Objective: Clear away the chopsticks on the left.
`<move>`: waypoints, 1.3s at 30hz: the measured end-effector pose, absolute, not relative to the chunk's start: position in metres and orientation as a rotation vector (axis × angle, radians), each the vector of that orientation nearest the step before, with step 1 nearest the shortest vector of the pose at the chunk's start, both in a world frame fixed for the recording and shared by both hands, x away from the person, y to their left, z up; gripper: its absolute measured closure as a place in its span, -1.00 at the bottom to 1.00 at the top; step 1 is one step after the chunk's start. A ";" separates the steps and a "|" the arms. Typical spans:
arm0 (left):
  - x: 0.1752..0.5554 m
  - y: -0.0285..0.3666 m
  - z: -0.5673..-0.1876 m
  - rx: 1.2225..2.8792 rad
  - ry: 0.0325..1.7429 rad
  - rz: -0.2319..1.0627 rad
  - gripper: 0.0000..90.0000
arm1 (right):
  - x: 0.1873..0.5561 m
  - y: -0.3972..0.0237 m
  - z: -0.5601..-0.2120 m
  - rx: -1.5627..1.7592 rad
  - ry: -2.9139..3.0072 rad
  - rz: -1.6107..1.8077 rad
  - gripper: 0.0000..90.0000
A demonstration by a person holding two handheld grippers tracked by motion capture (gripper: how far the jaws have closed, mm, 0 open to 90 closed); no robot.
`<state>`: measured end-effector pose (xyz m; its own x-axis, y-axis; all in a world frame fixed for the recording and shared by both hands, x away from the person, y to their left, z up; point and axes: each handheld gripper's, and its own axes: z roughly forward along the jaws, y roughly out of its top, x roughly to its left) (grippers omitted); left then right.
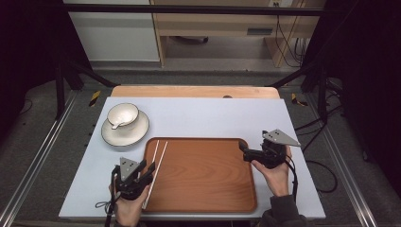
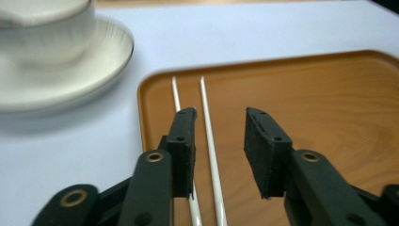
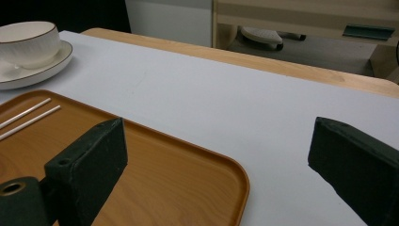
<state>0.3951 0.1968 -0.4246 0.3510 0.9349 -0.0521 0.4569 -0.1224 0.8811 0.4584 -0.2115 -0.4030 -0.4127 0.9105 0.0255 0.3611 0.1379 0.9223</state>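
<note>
Two thin white chopsticks [image 1: 163, 151] lie side by side along the left part of a brown wooden tray [image 1: 203, 179]. My left gripper [image 1: 152, 166] hovers open over their near ends. In the left gripper view the chopsticks [image 2: 205, 103] run under the left jaw and through the gap of the gripper [image 2: 220, 113], with nothing pinched. My right gripper [image 1: 242, 147] is at the tray's far right corner, jaws wide open and empty. The right gripper view has the gripper [image 3: 219, 127] over the tray's corner [image 3: 164, 188], with the chopsticks [image 3: 28, 111] far off at the left.
A white bowl [image 1: 122, 115] with a white spoon [image 1: 117, 125] in it stands on a white plate [image 1: 125, 135] at the table's back left, just beyond the tray's corner. A pale mat [image 1: 213, 116] covers the table. Black frame posts flank both sides.
</note>
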 end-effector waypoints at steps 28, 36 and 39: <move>0.434 0.272 -0.419 1.860 1.001 0.556 -0.57 | 0.459 -0.217 -0.404 1.238 1.845 1.246 -0.90; 0.435 0.294 -0.427 1.852 1.048 0.579 -0.59 | 0.462 -0.220 -0.408 1.245 1.849 1.225 -0.90; 0.436 0.295 -0.428 1.864 1.049 0.590 -0.61 | 0.462 -0.221 -0.408 1.245 1.850 1.222 -0.89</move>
<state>0.4360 0.2952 -0.4285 0.5281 0.8490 -0.0190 0.4250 -0.2449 0.8714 0.4623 -0.2207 -0.4085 -0.3885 0.9212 0.0201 0.3799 0.1403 0.9143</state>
